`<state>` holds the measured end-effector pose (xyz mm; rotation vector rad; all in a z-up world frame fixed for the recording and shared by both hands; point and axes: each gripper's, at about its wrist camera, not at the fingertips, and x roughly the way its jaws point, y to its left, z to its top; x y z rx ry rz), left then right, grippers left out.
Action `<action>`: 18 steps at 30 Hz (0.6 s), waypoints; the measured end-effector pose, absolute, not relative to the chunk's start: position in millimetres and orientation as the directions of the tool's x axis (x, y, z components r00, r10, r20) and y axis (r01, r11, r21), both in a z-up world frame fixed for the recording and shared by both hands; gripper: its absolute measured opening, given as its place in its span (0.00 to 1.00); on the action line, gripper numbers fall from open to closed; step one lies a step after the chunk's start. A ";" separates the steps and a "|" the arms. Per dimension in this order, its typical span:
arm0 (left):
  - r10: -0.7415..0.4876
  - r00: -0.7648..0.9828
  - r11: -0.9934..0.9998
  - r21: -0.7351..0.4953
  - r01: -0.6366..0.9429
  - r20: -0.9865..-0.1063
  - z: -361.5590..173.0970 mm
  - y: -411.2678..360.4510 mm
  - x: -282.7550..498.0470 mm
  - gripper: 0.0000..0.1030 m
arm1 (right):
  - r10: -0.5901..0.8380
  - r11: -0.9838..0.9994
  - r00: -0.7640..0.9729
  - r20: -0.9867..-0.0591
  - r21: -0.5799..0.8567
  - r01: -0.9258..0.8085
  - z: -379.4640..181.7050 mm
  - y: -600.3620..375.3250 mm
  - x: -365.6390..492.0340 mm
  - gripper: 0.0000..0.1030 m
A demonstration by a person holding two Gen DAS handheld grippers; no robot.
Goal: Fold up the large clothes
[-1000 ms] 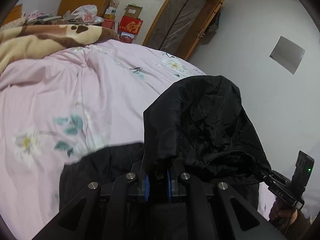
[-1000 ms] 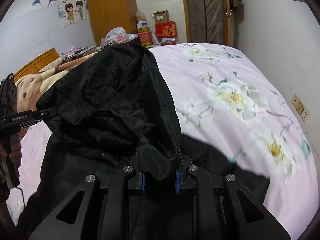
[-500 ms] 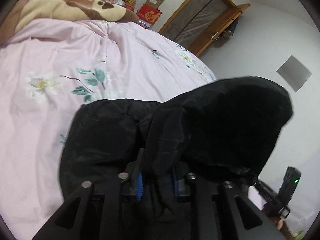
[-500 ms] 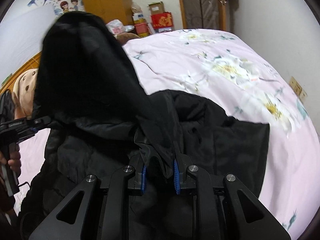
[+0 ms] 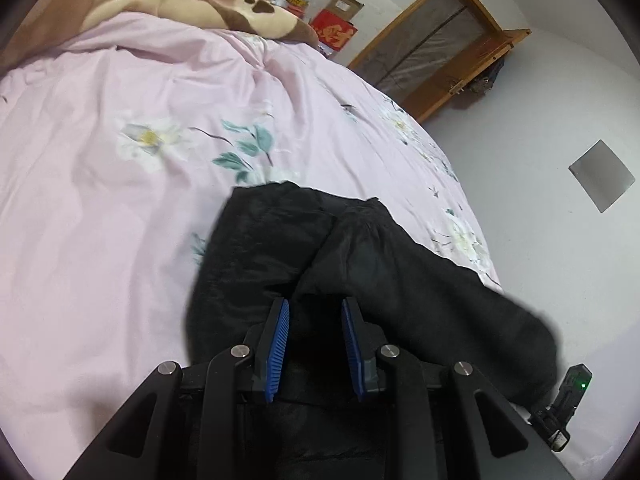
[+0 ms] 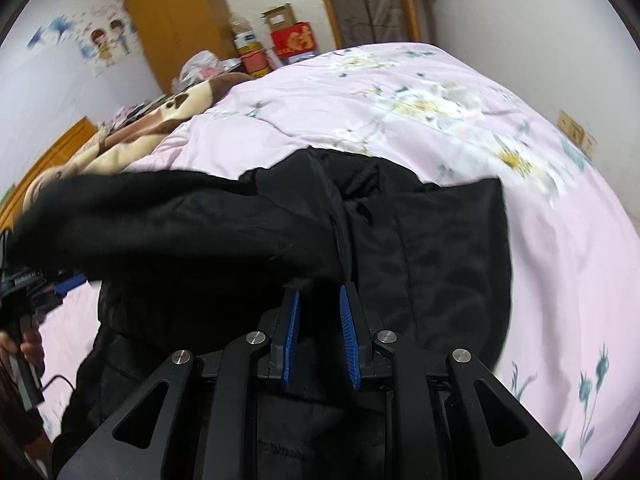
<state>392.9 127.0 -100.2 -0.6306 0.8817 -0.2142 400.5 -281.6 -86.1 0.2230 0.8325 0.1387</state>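
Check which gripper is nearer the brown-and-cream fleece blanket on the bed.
Left, likely. The left gripper is on the blanket side of the black jacket; the right gripper is at its far side.

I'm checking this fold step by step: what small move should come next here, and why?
Probably open the right gripper and draw both back. On the black coat the flap already lies folded over, down on the bed; the left gripper has just been opening its jaws, no cloth between them. Whether the right one pinches the flap's edge is unclear.
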 end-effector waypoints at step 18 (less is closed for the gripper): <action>-0.347 0.622 0.927 -0.357 0.114 -0.702 -51.9 31.9 399.6 0.60 | 0.223 0.973 0.732 -0.643 0.098 -0.210 -30.8 -193.9 385.3 0.25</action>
